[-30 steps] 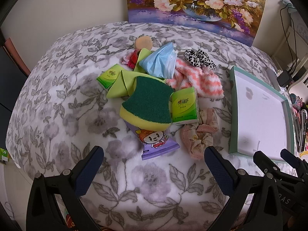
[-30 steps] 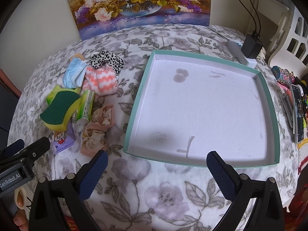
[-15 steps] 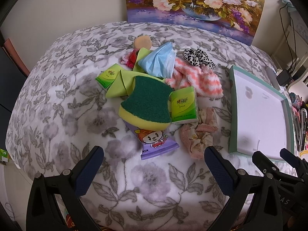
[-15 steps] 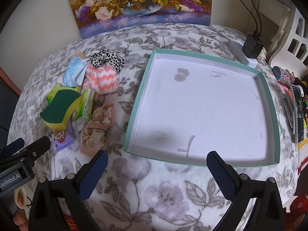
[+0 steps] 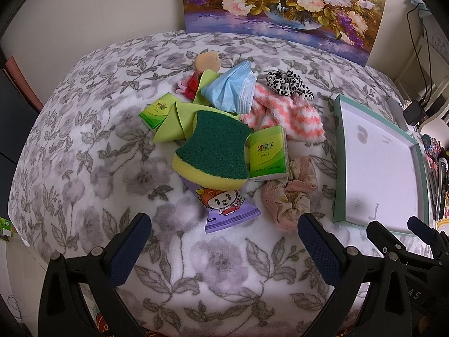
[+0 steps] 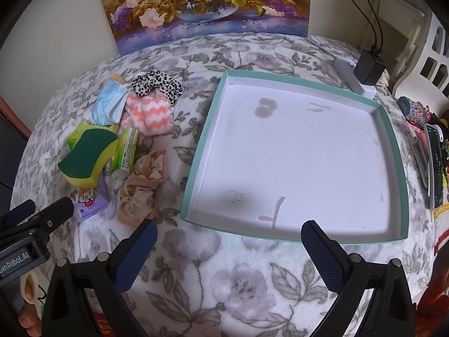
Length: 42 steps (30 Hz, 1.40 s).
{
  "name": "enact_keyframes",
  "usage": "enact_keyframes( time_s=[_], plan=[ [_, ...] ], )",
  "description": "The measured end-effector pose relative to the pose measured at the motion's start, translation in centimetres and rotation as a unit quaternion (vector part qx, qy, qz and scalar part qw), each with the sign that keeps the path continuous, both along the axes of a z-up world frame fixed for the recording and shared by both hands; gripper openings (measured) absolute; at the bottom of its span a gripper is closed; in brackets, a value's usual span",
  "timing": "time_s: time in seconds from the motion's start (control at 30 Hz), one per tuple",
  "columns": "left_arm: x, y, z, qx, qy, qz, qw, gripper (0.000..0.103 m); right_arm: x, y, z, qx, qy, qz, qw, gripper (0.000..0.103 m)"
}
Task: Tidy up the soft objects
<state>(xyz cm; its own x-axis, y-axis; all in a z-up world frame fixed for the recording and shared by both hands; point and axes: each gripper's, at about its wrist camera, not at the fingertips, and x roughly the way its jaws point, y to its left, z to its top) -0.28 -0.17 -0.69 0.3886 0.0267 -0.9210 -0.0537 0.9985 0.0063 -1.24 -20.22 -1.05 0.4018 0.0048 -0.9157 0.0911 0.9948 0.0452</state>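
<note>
A pile of soft things lies on the floral blanket: a green-and-yellow sponge (image 5: pixel 213 151), a blue face mask (image 5: pixel 233 90), a pink-striped fuzzy sock (image 5: pixel 286 115), a leopard scrunchie (image 5: pixel 289 82), a pink scrunchie (image 5: pixel 289 196), two green tissue packs (image 5: pixel 268 154), a purple tissue pack (image 5: pixel 227 207) and a lime cloth (image 5: pixel 176 120). A teal-rimmed white tray (image 6: pixel 204 140) sits to their right and holds nothing. My left gripper (image 5: pixel 224 241) is open, just short of the purple pack. My right gripper (image 6: pixel 227 247) is open before the tray's near rim.
A flower painting (image 5: pixel 283 5) leans on the wall behind. A power strip with a black adapter (image 6: pixel 364 70) lies behind the tray. Small items and a phone (image 6: pixel 435 157) crowd the right edge. The blanket drops off at the left and front.
Both grippers stay open; the left view has shifted very slightly, nothing on the blanket moved.
</note>
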Motion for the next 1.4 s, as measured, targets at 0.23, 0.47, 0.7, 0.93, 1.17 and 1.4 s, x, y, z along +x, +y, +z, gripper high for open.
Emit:
enact_keyframes(
  time_s=[0.23,0.47,0.7,0.93,1.17,1.4],
  plan=[
    [0.0,0.0,-0.1,-0.001,0.001,0.000,1.0000,0.103,-0.1,0.1,-0.1,-0.001,0.000,0.000,1.000,0.103],
    [1.1,2.2,0.5,-0.034,0.000,0.044,0.9985,0.103,0.2,0.8,0.2,0.002,-0.009,0.013,1.000,0.103],
    [3.3,5.2,2.3,-0.068,-0.010,0.105,0.9921,0.103,2.3,4.1,1.3,0.036,-0.013,0.050,0.998,0.103],
    [5.2,5.6,2.7,-0.068,-0.027,0.139,0.9876,0.103,5.3,7.5,-0.4,0.045,0.012,0.082,0.996,0.100],
    [6.4,5.5,-0.8,-0.055,0.031,0.143,0.9877,0.103,7.1,8.4,-3.0,0.049,0.047,0.090,0.994,0.091],
    [7.2,5.0,-2.4,-0.046,0.061,0.133,0.9882,0.103,7.8,9.1,-4.7,0.059,0.067,0.099,0.991,0.082]
  ],
)
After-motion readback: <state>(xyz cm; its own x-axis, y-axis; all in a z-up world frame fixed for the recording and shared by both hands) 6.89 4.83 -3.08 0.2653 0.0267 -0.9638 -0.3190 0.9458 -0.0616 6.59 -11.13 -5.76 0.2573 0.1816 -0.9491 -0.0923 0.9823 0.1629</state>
